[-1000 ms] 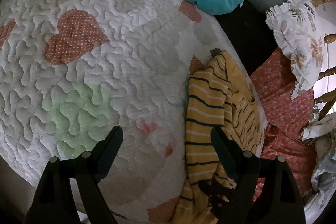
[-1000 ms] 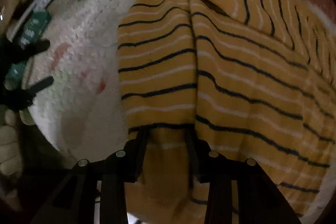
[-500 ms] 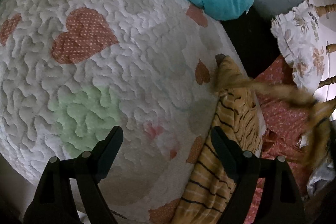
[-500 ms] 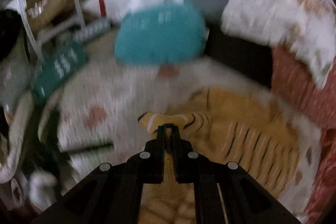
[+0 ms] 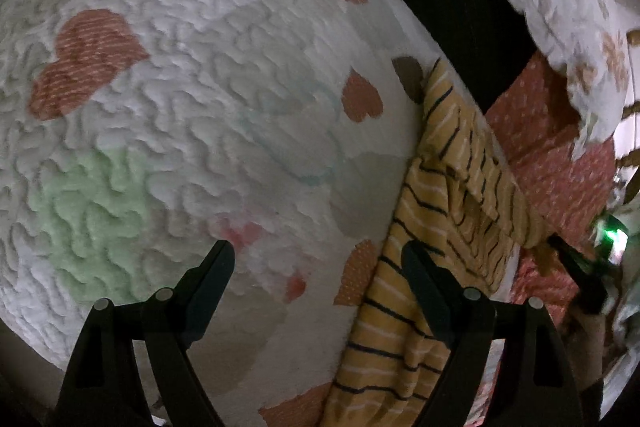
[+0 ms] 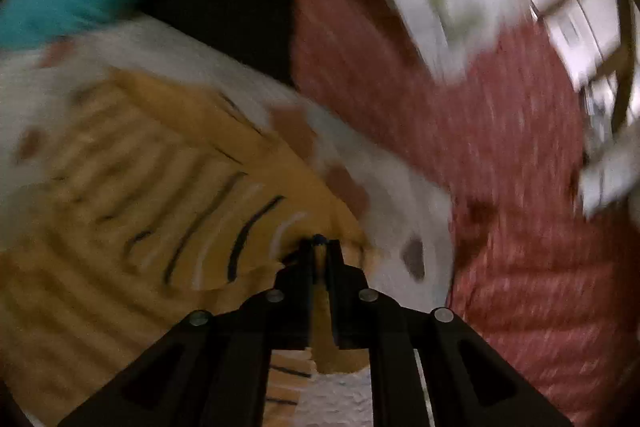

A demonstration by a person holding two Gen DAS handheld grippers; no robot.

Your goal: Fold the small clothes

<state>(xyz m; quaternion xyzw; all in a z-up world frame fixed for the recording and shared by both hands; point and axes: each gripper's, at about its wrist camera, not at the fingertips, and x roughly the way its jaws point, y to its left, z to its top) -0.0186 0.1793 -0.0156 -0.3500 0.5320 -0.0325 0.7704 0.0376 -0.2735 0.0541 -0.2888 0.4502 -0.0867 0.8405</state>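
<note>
While my right gripper (image 6: 319, 247) pinches the mustard-yellow, dark-striped knit top (image 5: 432, 227), I'm unfolding it; next, spread it flat on the white heart-patched quilt (image 5: 200, 107), left gripper (image 5: 316, 263) wide open.

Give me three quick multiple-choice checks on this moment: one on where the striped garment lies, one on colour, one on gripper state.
1. Seen from the left wrist, the striped garment lies on the quilt:
A. at its right edge
B. at its centre
C. at its far left

2. The garment's ground colour is:
A. teal
B. mustard yellow
C. grey

3. The right gripper is:
A. wide open above the quilt
B. shut on the striped garment
C. out of view

Answers:
1 A: the cloth runs along the quilt's right side, by the red spotted fabric.
2 B: yellow with dark and white stripes.
3 B: its fingers are closed with yellow cloth between them, while the left gripper is open.
</note>
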